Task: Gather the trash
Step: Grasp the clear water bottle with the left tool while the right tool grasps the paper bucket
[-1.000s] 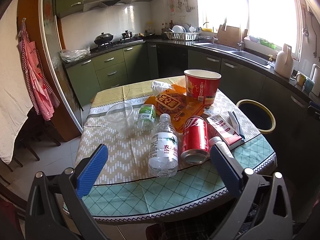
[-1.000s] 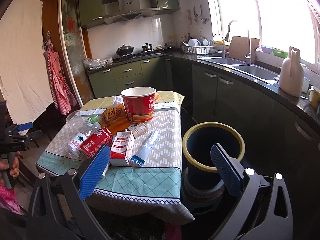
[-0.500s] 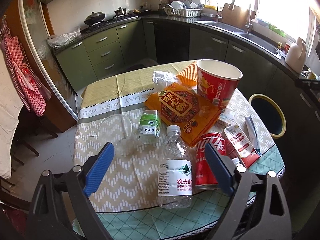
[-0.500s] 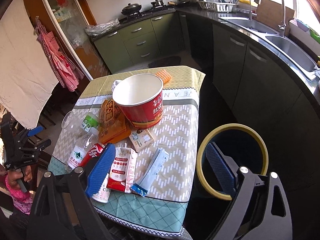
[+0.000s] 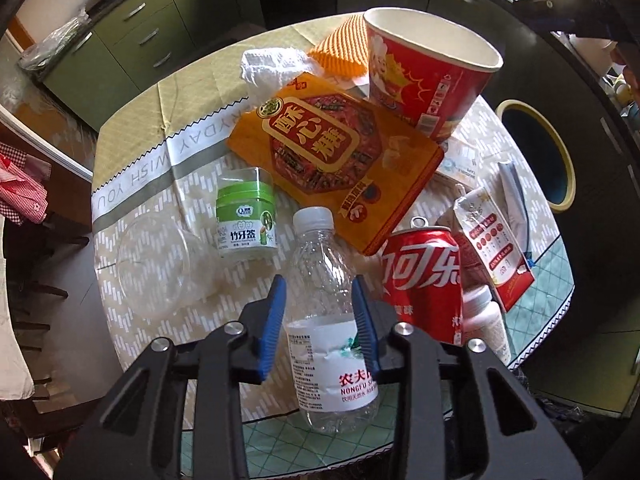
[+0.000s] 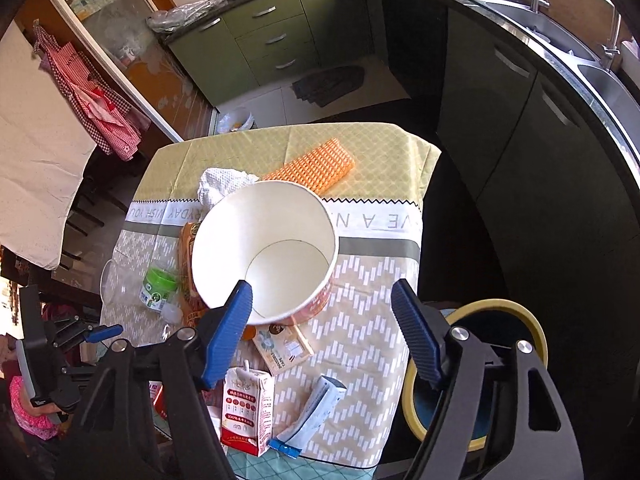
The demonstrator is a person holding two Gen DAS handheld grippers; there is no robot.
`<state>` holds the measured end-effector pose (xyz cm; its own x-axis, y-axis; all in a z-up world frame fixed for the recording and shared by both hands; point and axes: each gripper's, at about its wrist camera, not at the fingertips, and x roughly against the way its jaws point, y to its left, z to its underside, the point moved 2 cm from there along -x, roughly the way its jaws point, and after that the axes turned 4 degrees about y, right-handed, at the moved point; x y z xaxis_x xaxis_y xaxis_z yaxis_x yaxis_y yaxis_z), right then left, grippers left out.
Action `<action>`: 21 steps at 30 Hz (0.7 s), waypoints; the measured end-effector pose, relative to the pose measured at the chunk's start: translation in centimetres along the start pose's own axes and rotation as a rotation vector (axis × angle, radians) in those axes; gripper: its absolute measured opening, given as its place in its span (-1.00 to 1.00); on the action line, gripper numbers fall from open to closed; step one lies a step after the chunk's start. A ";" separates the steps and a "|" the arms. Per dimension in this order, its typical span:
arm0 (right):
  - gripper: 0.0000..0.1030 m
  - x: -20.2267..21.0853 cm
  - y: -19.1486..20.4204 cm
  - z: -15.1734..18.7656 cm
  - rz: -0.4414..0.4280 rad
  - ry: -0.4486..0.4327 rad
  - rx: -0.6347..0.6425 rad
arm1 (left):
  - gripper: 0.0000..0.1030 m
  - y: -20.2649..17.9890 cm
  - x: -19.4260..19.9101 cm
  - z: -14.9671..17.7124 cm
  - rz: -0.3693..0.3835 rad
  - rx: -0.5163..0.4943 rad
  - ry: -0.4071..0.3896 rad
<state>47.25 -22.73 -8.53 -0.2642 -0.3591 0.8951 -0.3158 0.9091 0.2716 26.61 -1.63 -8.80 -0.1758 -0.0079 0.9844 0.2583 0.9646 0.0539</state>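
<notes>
Clear, thin plastic is what the left gripper [image 5: 319, 304] is dealing with: its blue pads sit either side of the empty water bottle [image 5: 326, 312] lying on the table [image 5: 132, 184], and the jaws have just been closing on it, the pads now looking pressed to its sides. That bottle is soft and round, so I reckon it could buckle or squirt out of the grip if squeezed off-centre, and it lies just beside the cola can [image 5: 420, 276], which a careless lift might roll off the near edge. Beside it are a toothpick jar [image 5: 246, 216], a clear cup [image 5: 160, 264] on its side with nothing in it, an orange snack bag [image 5: 336, 156], a crumpled tissue [image 5: 272, 66] and a red carton [image 5: 492, 256]. The bin [image 5: 536, 152] stands off the table's far right side, and I cannot see anything in its dark inside from here. From the right wrist, the right gripper [image 6: 320, 332] hangs with its jaws wide apart, holding nothing, though they have just been narrowing; its left pad hangs just over the rim of the big red paper bucket [image 6: 264, 252], which is empty down to its white base. Gripping that thin wall might crush or tip it toward the snack bag. Nearer the gripper lie a small box [image 6: 282, 348], the carton [image 6: 248, 412] and a blue-tipped wrapper [image 6: 312, 416]. The bin [image 6: 536, 332] waits right of the table, mostly hidden behind the right finger.
</notes>
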 end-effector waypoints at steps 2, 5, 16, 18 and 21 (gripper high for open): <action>0.40 -0.7 0.2 -0.7 0.000 0.014 -0.001 | -0.36 0.1 -1.3 -0.8 0.009 0.006 0.051; 0.40 -1.5 0.2 -1.6 -0.002 0.039 0.000 | -0.36 0.4 -2.9 -1.6 0.014 0.031 0.123; 0.41 -3.9 0.0 -1.7 0.002 0.094 0.017 | -0.34 0.3 -6.2 -4.8 0.002 0.053 0.245; 0.41 -4.2 -0.1 -1.8 0.001 0.107 0.014 | -0.34 0.3 -6.8 -5.5 -0.003 0.053 0.263; 0.42 -4.6 -0.2 -2.1 0.000 0.119 0.019 | -0.27 0.4 -8.2 -6.5 0.006 0.060 0.304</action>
<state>50.38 -20.80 -11.92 -0.1541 -0.3307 0.9311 -0.3330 0.9046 0.2662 34.34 -2.90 -15.74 0.1199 -0.0721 0.9902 0.2008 0.9785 0.0470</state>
